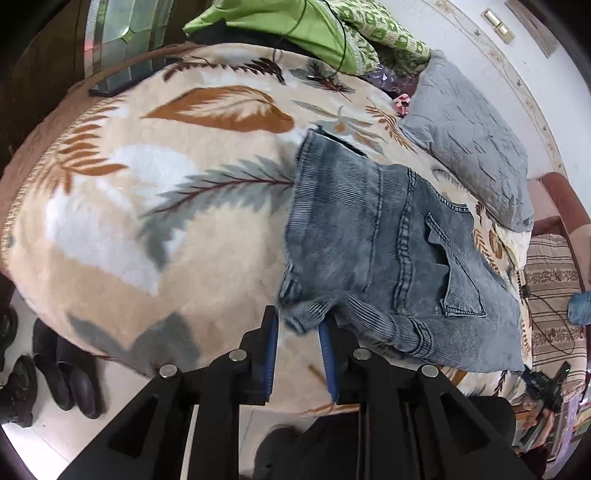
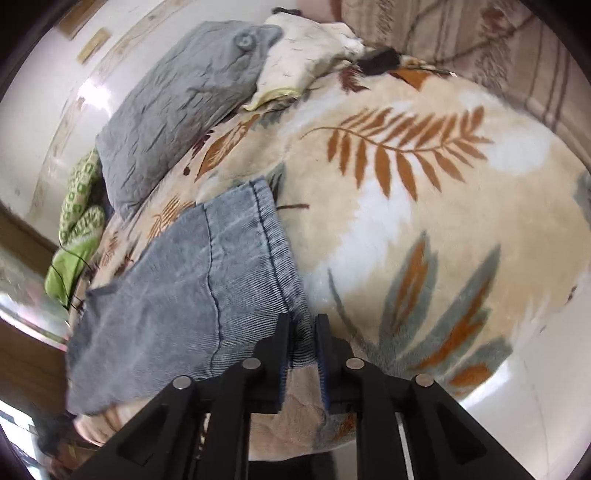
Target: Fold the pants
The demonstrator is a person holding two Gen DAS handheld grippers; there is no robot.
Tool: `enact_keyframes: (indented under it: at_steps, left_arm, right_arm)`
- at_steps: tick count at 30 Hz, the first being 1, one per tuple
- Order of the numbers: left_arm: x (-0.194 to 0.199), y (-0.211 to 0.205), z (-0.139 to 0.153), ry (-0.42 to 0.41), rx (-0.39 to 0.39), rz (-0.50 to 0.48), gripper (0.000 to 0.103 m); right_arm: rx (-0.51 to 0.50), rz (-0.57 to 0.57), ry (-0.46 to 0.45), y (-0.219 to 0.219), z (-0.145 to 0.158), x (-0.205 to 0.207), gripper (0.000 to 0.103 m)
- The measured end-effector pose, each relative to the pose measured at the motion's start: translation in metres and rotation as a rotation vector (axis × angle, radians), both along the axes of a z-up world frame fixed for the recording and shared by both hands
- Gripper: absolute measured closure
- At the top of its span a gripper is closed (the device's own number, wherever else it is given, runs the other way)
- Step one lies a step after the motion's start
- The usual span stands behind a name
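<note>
Faded blue-grey jeans [image 1: 373, 236] lie folded on a cream blanket with a leaf print [image 1: 166, 206]. In the left wrist view the back pocket faces up, and my left gripper [image 1: 298, 321] has its jaws apart around a bunched corner at the jeans' near left edge. In the right wrist view the jeans [image 2: 192, 280] show their hem end, and my right gripper [image 2: 303, 325] is shut on the jeans' near right corner by the hem.
A grey pillow [image 1: 476, 147] lies at the head of the bed, also seen in the right wrist view [image 2: 184, 103] beside a cream pillow [image 2: 306, 48]. Green bedding [image 1: 314, 26] is piled at the far edge. Black boots [image 1: 62, 369] stand on the floor. Cables lie on the striped sheet [image 1: 550, 317].
</note>
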State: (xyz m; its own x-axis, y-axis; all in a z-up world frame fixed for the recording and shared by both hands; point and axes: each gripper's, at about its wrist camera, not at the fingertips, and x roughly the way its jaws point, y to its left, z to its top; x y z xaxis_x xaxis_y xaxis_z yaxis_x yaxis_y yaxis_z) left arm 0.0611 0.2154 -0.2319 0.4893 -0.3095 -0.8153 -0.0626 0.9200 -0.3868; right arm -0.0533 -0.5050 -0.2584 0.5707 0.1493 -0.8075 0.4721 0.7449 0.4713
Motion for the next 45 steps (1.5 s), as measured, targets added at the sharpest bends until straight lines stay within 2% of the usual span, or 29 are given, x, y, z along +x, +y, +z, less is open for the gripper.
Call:
enact_keyframes:
  at_steps: [1, 3, 5, 7, 11, 13, 14, 16, 19, 24, 28, 32, 36, 39, 41, 42, 43, 45]
  left_arm:
    - [-0.004, 0.003, 0.003, -0.005, 0.017, 0.003, 0.077]
    - [-0.011, 0.007, 0.012, -0.026, 0.069, 0.029, 0.077]
    - [-0.018, 0.008, 0.025, -0.063, 0.106, 0.043, 0.076]
    - [-0.021, 0.003, 0.039, -0.101, 0.106, 0.041, 0.076]
    - [-0.025, -0.034, 0.066, -0.190, 0.101, -0.047, 0.075]
    - [-0.025, -0.056, 0.072, -0.221, 0.095, -0.100, 0.069]
    - [-0.023, -0.070, 0.072, -0.228, 0.097, -0.128, 0.065]
    - [-0.018, -0.096, 0.066, -0.228, 0.133, -0.181, 0.065]
    - [-0.008, -0.118, 0.046, -0.198, 0.185, -0.210, 0.065]
    - [0.009, -0.108, 0.018, -0.135, 0.232, -0.146, 0.065]
    - [0.018, -0.099, 0.006, -0.140, 0.211, -0.129, 0.065]
    - [0.027, -0.111, 0.003, -0.192, 0.309, -0.154, 0.065]
    - [0.040, -0.109, 0.004, -0.177, 0.290, -0.136, 0.065]
    - [0.035, -0.107, 0.011, -0.176, 0.287, -0.138, 0.065]
    - [0.028, -0.108, 0.020, -0.207, 0.280, -0.145, 0.065]
    - [0.024, -0.110, 0.026, -0.227, 0.277, -0.154, 0.065]
    - [0.019, -0.112, 0.031, -0.243, 0.275, -0.162, 0.065]
    - [0.011, -0.114, 0.039, -0.263, 0.256, -0.180, 0.065]
  right_arm:
    - [-0.042, -0.004, 0.015, -0.001, 0.008, 0.000, 0.074]
    - [-0.109, -0.014, 0.001, -0.004, 0.026, 0.000, 0.073]
    - [-0.101, -0.017, -0.040, -0.004, 0.039, 0.003, 0.073]
    - [-0.085, 0.018, -0.084, 0.004, 0.051, 0.014, 0.071]
    - [-0.096, 0.130, -0.114, 0.043, 0.062, 0.050, 0.071]
    - [-0.091, 0.178, -0.107, 0.071, 0.059, 0.074, 0.071]
    - [-0.090, 0.206, -0.103, 0.084, 0.058, 0.085, 0.071]
    - [-0.092, 0.277, -0.097, 0.115, 0.056, 0.105, 0.071]
    - [-0.102, 0.374, -0.089, 0.163, 0.052, 0.130, 0.071]
    - [-0.138, 0.493, -0.027, 0.218, 0.033, 0.165, 0.071]
    - [-0.168, 0.475, 0.038, 0.226, 0.010, 0.186, 0.071]
    - [-0.242, 0.476, 0.058, 0.232, 0.006, 0.203, 0.071]
    - [-0.259, 0.465, 0.086, 0.231, 0.013, 0.217, 0.071]
    - [-0.156, 0.478, 0.009, 0.227, 0.034, 0.218, 0.071]
    - [-0.115, 0.524, -0.052, 0.235, 0.048, 0.221, 0.071]
    - [-0.111, 0.554, -0.073, 0.242, 0.054, 0.223, 0.066]
    - [-0.109, 0.587, -0.092, 0.252, 0.058, 0.227, 0.051]
    - [-0.104, 0.611, -0.123, 0.268, 0.063, 0.233, 0.036]
